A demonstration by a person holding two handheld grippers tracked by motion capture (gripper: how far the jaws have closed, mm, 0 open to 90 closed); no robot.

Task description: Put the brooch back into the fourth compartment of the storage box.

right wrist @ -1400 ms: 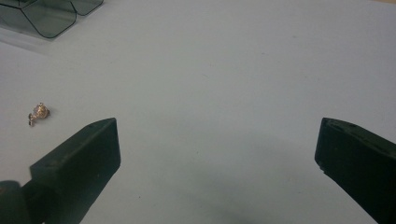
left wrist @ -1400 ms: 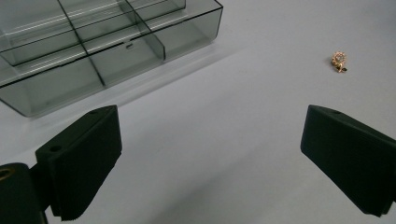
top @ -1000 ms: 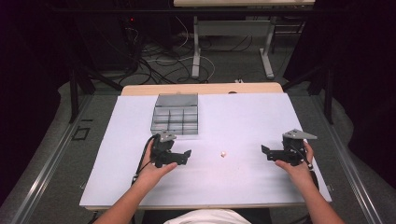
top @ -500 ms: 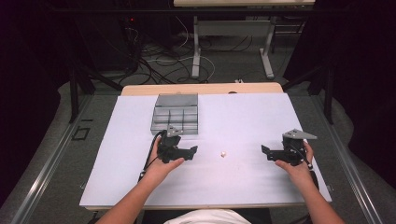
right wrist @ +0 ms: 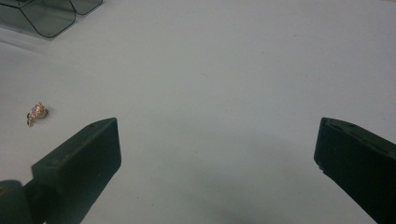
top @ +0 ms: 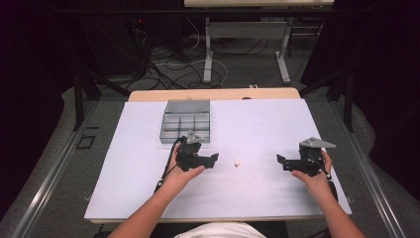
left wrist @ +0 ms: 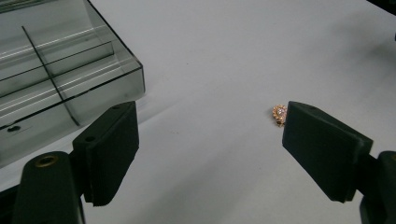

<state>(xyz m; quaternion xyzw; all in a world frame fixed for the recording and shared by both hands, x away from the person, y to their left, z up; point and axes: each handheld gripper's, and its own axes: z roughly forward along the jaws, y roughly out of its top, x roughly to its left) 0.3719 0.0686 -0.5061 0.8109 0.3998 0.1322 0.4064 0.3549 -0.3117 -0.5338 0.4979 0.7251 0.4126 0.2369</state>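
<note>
On the white table [top: 148,193], both grippers, left [top: 214,159] and right [top: 280,161], gape empty. Pinch the tiny, light, probably fragile trinket [left wrist: 279,114] gently across its body.

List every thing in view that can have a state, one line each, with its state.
left gripper: open, holds nothing, jaws toward the trinket.
right gripper: open, holds nothing.
compartment box: lidless, upright on the table, compartments look empty.
gold trinket: loose on the white table, ungripped, by one left-gripper jaw.
</note>
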